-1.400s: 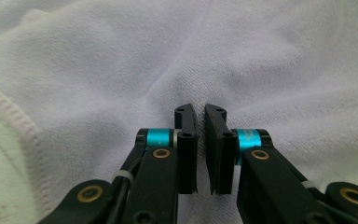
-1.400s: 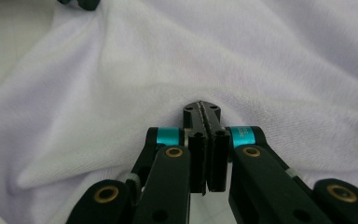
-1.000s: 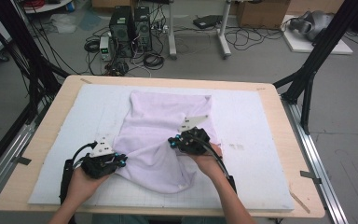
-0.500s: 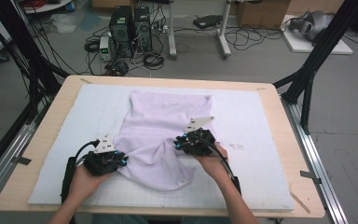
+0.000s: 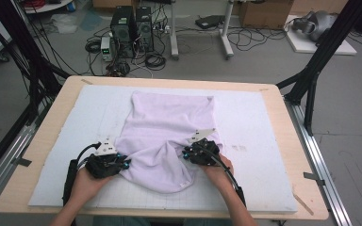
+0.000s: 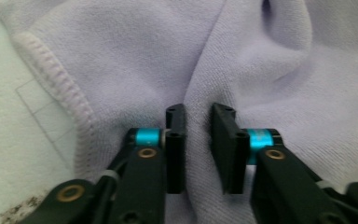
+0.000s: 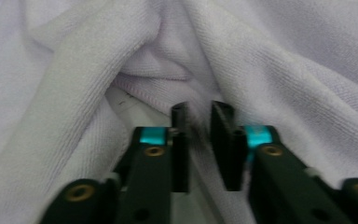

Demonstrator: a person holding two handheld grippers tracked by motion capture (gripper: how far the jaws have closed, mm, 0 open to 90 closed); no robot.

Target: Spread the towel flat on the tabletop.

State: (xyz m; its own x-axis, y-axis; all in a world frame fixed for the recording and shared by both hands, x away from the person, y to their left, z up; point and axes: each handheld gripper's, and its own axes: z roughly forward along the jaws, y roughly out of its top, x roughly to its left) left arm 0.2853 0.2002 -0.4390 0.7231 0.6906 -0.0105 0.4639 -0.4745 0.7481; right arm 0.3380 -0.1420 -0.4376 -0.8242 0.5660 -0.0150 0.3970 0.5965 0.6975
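Note:
A pale lilac towel (image 5: 169, 117) lies rumpled on the white mat (image 5: 254, 122), its far half flat and its near half bunched into folds. My left gripper (image 5: 122, 163) sits at the towel's near-left edge. Its jaws stand nearly together in the left gripper view, and my left gripper (image 6: 198, 116) is shut on a raised ridge of the towel (image 6: 261, 60) beside the stitched hem. My right gripper (image 5: 187, 153) is at the near-right folds. In the right gripper view my right gripper (image 7: 200, 112) pinches a thin edge of the towel (image 7: 279, 70) under a thick fold.
The mat covers a wooden table (image 5: 52, 117) with black frame posts (image 5: 311, 80) at its corners. The towel's rounded near lobe (image 5: 160, 179) hangs between the two hands. Cables and computer boxes (image 5: 132, 23) lie on the floor beyond the far edge.
The right gripper has drawn back toward the near edge and slightly right, pulling cloth with it. The left gripper has shifted a little to the right. The near folds are tighter.

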